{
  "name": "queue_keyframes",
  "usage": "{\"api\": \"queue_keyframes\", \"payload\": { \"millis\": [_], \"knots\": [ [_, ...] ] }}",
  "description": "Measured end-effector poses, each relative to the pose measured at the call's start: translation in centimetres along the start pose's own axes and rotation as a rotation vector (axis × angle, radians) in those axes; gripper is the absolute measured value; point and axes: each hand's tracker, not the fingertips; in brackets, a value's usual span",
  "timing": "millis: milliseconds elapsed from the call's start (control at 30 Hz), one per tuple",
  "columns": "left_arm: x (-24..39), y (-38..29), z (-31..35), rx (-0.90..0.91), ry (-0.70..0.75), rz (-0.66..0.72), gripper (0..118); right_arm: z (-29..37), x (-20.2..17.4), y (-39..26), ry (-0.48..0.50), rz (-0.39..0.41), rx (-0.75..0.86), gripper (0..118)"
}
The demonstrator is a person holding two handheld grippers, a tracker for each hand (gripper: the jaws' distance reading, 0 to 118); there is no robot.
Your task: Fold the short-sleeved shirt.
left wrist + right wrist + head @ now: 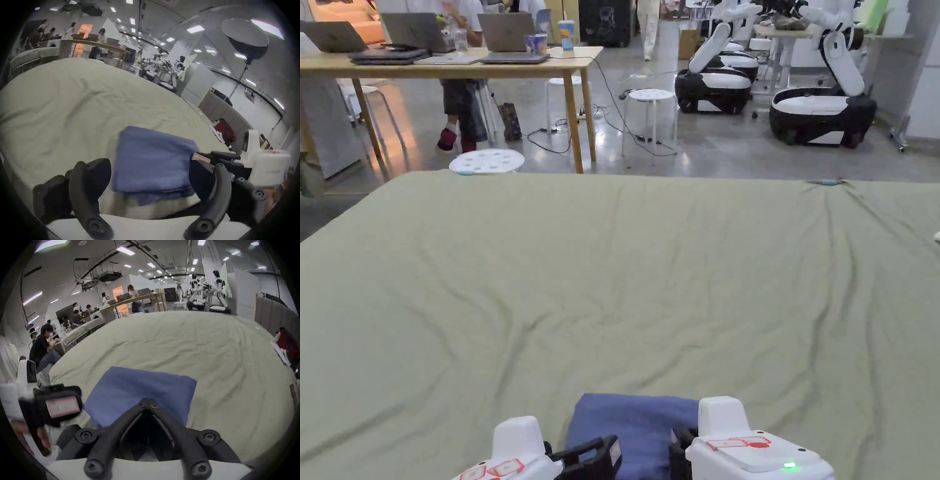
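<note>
At the bottom edge of the head view we hold the left gripper (150, 175) with jaws spread wide, gripping nothing, and the right gripper (148, 400) with tips pressed together, empty; between them, low in the frame, lies the folded blue shirt (637, 425). It rests on the green sheet (612, 281); a wooden table (456, 62) stands at upper left.

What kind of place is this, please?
Probably a robotics lab or workshop: white wheeled robots stand on the concrete floor, laptops sit on a long wooden table, and a folded blue shirt lies on a green-covered work surface.
</note>
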Motion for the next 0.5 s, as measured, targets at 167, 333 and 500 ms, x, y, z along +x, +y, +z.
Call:
{"api": "queue_keyframes", "payload": {
  "millis": [167, 333, 500],
  "knots": [
    [-3.9, -0.3, -0.5, -0.015, -0.070, 0.220, 99, -1.8, 1.6, -1.7, -0.143, -0.004, -0.063, 0],
    [-5.0, -1.9, -4.9, -0.096, -0.251, 0.429, 93, -0.8, 2.0, -1.5, -0.133, -0.024, -0.065, 0],
    [-3.7, -3.0, -8.9, -0.152, -0.263, 0.487, 43, -1.2, 2.3, -1.5, -0.145, -0.007, -0.068, 0]
  ]
}}
